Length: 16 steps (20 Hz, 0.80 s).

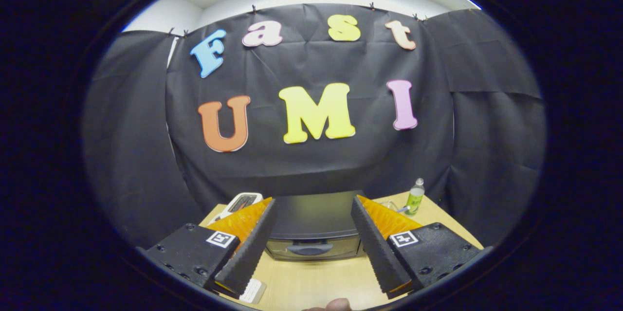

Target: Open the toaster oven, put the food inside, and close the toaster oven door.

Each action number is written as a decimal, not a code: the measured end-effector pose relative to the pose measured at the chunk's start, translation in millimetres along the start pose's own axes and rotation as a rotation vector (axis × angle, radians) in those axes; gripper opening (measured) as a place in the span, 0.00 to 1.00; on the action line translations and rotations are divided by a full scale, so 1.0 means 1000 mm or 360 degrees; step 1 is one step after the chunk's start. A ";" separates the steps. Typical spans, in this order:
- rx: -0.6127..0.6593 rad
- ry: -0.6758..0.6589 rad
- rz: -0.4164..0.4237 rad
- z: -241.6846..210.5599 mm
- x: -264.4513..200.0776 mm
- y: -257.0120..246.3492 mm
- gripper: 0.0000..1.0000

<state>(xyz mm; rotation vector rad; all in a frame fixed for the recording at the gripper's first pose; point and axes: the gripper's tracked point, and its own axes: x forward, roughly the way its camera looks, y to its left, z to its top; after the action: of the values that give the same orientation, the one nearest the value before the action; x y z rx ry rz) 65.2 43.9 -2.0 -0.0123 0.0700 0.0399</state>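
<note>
One toaster oven (314, 226), door closed, sits on a wooden table (316, 284) just ahead of the gripper (314, 233), whose fingers are spread wide, holding nothing. One small bottle (415, 197) stands behind on the right, one white device (238, 204) behind-left. Black cloth walls the booth

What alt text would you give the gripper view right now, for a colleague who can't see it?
The gripper hangs open above a wooden table, its fingers framing a dark toaster oven with its door shut, just ahead. A small clear bottle stands right of the oven and a white device sits to its left, before a black cloth wall.
</note>
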 end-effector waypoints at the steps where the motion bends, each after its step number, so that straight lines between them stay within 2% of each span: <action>1: 0.0004 -0.0021 0.0015 0.010 -0.010 0.003 1.00; 7: -0.0020 -0.0147 0.0044 0.053 -0.067 0.014 1.00; 11: -0.0030 -0.0145 0.0036 0.049 -0.092 0.018 0.99; 16: -0.0041 -0.0149 -0.0018 0.050 -0.101 0.006 0.99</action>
<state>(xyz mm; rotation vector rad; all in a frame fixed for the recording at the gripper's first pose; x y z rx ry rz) -31.8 46.5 54.5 -0.0364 -0.0242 0.0300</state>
